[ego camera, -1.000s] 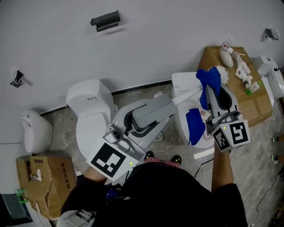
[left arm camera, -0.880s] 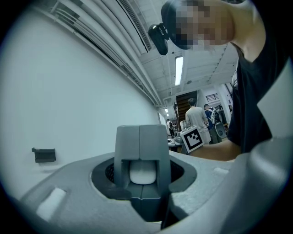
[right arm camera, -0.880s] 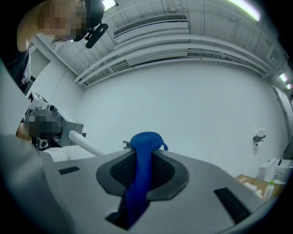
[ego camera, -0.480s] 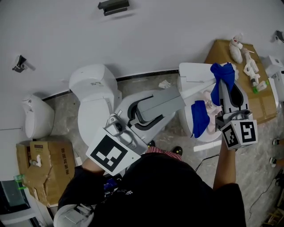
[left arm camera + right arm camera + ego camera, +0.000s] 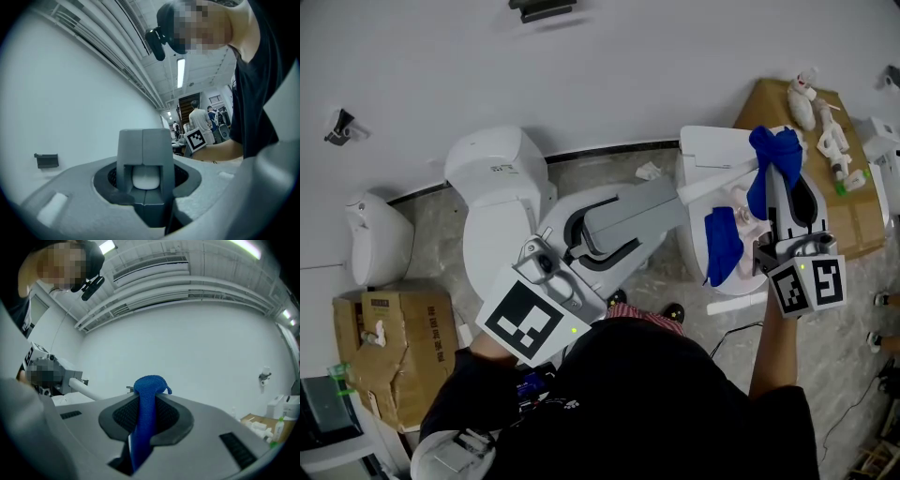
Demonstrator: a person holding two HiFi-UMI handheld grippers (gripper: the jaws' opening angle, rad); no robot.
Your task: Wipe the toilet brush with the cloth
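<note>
The left gripper [image 5: 673, 204], at the centre of the head view, has its jaws closed on the near end of the toilet brush [image 5: 722, 180]. Its own view shows the white handle end seated squarely between the pads, and the grip is judged sound. The handle runs up and to the right, over a white toilet [image 5: 701, 150], towards the upper right of the frame.

The cloth [image 5: 772, 155], blue, sits in the upper right, bunched at the far end of the handle. A loose tail hangs lower down beside the toilet. Handle and cloth appear to meet there. The brush head is hidden behind the cloth, and the right gripper view does not confirm contact.

The right gripper [image 5: 146, 399], on the right side, is clamped on a narrow fold of the cloth, which stands proud of the tips.

The step in hand is judged to be wiping at the far end of the brush. Recommendations:
- Hold the left gripper steady as the anchor.
- Press the protruding fold, not the jaw tips, against the brush.
- Stroke in line with the handle, so it is not levered out of the left grip.
- Roll the handle between strokes for full coverage.
- Mind the hanging tail, which could snag on the toilet rim.
</note>
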